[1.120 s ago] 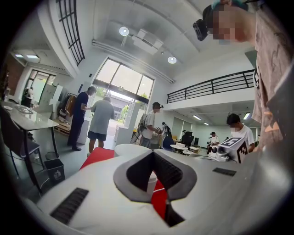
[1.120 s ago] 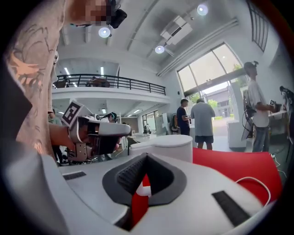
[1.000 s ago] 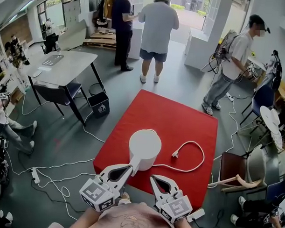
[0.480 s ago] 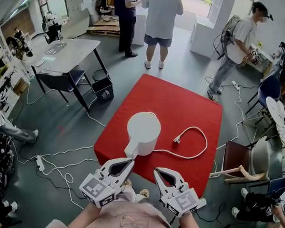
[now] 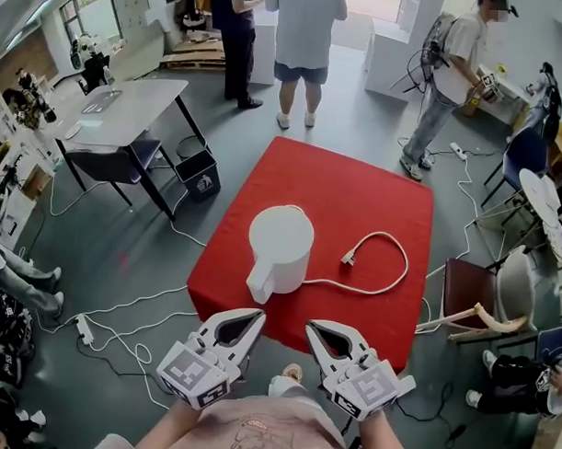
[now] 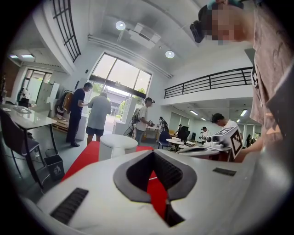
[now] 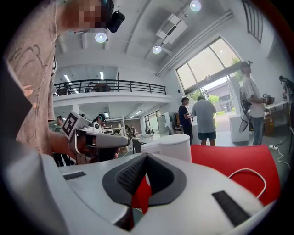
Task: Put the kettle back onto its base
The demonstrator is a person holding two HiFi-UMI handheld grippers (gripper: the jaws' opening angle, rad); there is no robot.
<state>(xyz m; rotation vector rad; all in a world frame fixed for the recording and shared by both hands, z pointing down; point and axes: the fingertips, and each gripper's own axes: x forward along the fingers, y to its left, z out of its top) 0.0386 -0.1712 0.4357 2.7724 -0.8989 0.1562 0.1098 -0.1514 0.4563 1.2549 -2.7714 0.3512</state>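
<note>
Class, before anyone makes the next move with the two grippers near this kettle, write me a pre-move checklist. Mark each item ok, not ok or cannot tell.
1. Kettle stands upright on the red table: ok.
2. Kettle is seated on its base: cannot tell. The base is hidden, though the cord runs out from under the kettle.
3. Grippers are empty: ok. The left gripper and right gripper are both shut on nothing.
4. Grippers are clear of the kettle: ok. Both sit at the table's near edge, apart from the handle.
5. Plug is disconnected: ok. It lies loose on the table.
6. Cord is out of the grippers' way: ok. It loops to the kettle's right.
</note>
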